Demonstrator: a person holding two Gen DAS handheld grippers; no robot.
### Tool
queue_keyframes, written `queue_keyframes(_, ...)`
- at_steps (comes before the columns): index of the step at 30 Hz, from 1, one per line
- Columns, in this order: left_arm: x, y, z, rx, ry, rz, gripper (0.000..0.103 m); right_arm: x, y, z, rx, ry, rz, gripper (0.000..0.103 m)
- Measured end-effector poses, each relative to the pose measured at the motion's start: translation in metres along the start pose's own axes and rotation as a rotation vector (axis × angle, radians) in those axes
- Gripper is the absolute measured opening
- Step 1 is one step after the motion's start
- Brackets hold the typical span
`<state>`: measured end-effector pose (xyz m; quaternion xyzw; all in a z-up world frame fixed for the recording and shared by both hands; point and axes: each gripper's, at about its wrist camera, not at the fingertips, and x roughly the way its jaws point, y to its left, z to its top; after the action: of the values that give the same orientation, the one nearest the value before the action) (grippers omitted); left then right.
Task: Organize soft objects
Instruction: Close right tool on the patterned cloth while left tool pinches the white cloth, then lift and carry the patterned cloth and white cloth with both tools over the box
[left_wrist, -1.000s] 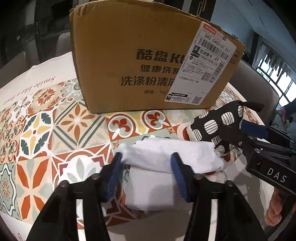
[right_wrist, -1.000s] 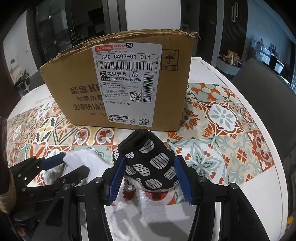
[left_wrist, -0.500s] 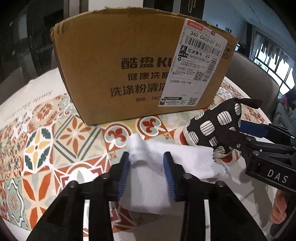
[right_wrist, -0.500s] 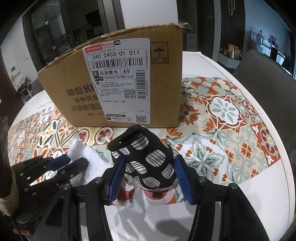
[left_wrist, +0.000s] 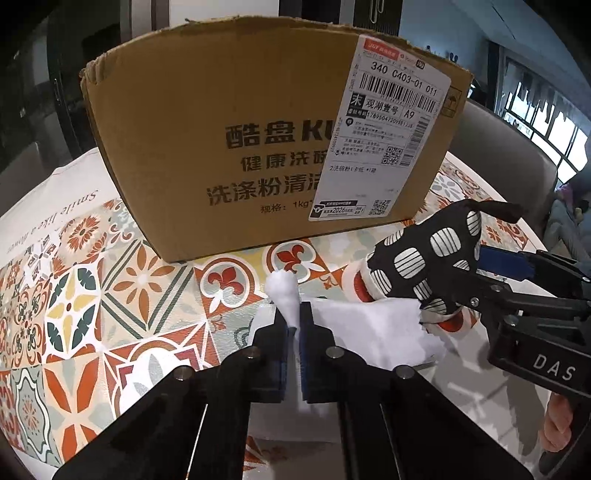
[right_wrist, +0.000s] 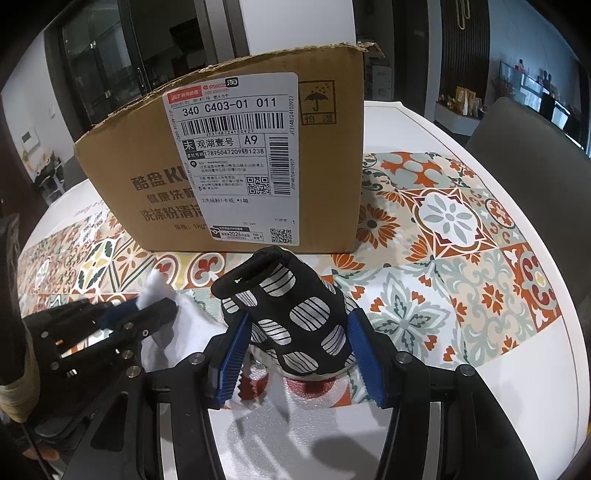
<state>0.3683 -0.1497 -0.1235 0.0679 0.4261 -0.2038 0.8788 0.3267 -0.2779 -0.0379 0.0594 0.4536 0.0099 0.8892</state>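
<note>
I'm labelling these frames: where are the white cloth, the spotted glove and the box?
white cloth (left_wrist: 373, 332), left wrist view, flat middle.
spotted glove (right_wrist: 303, 317), right wrist view, black back.
box (left_wrist: 207, 122), left wrist view, front wall.

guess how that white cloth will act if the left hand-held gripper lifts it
Probably floppy: the white cloth bunches into a puff above the shut left hand-held gripper. Likely light. It may drag, since the patterned mitt lies on its far edge.

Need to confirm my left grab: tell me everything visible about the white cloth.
The white cloth is soft, fleecy-looking fabric, crumpled on the patterned tablecloth before the cardboard box. The left claw has just closed on a pinched fold, a tuft poking beyond the pads. Its right edge lies against the black spotted mitt.
</note>
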Motion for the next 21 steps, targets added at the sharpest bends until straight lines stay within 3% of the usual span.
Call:
queue_keyframes(2,-0.004,-0.001,0.001,-0.006,-0.011,-0.001,0.007,-0.001,-0.002,0.000,0.004,-0.002,0.004,0.054)
queue_keyframes(4,-0.009,-0.004,0.002,-0.010,-0.020,-0.011,0.007,-0.002,-0.004,0.000,0.013,-0.004,0.005,0.041)
queue_keyframes(10,-0.031,-0.011,-0.001,-0.027,-0.051,-0.032,0.007,-0.007,-0.011,-0.002,0.040,-0.011,0.036,0.026)
queue_keyframes(21,-0.072,-0.021,-0.010,-0.016,-0.126,-0.052,0.007,-0.034,-0.017,-0.010,0.086,-0.048,0.048,0.022)
